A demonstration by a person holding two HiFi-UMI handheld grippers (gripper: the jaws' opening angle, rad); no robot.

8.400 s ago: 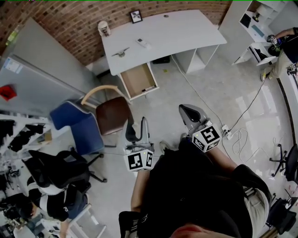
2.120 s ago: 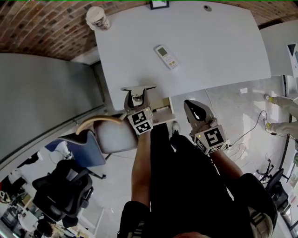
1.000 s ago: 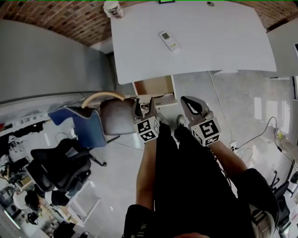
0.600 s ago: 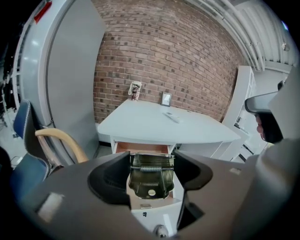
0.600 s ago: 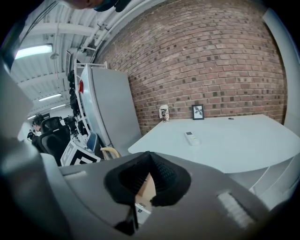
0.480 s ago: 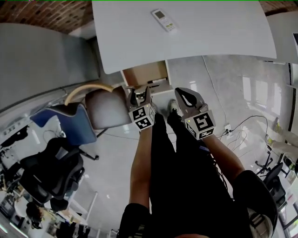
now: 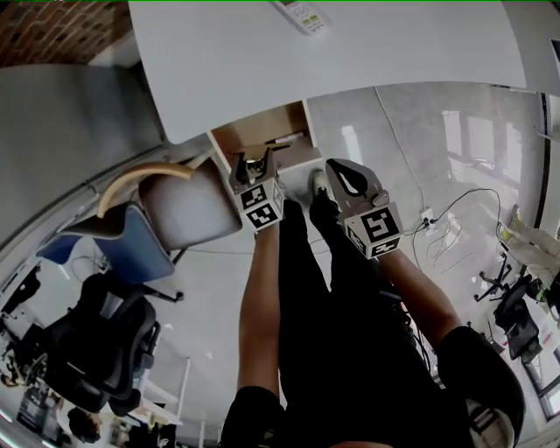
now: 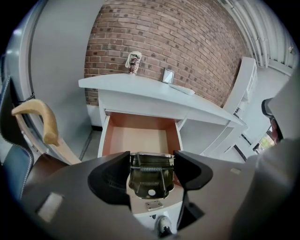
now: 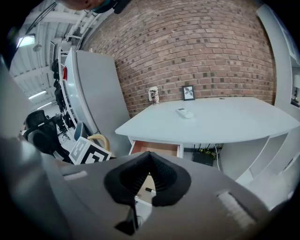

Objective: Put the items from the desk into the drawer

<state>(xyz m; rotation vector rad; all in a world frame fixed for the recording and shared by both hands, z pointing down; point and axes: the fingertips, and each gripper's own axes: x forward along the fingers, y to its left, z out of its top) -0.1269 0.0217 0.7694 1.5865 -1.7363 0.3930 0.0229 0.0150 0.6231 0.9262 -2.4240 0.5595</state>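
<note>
The left hand-held gripper (image 8: pixel 151 157) has its jaws wide apart and clamped on a metal spring clip (image 8: pixel 150 180), which fills the gap between the pads; in the head view this hand-held gripper (image 7: pixel 254 171) holds the clip (image 7: pixel 256 159) over the front edge of the open drawer (image 7: pixel 249 136), towards its left front corner; the drawer (image 8: pixel 140 138) lies straight ahead beyond the clip, pulled out from under the front edge of the bench (image 8: pixel 140 91). The right hand-held gripper (image 9: pixel 149 153) is closed with nothing in it, its tips meeting; in the head view it (image 7: pixel 339 172) hangs just right of the drawer, over the floor and beside the left one.

A dark pen (image 9: pixel 149 190) lies on the drawer's floor, seen through the loop of the right jaws; a remote (image 7: pixel 302 13) lies on the bench top, well back from the front edge; a cup (image 8: pixel 134 62) stands at the far left corner of the bench and a small picture frame (image 8: pixel 168 76) near the far edge, against the brick wall. A chair (image 7: pixel 188 206) with a curved wooden back stands just beside the drawer's left side, close to the left hand-held gripper; the person's shoe (image 7: pixel 319 184) shows on the floor between the two.
</note>
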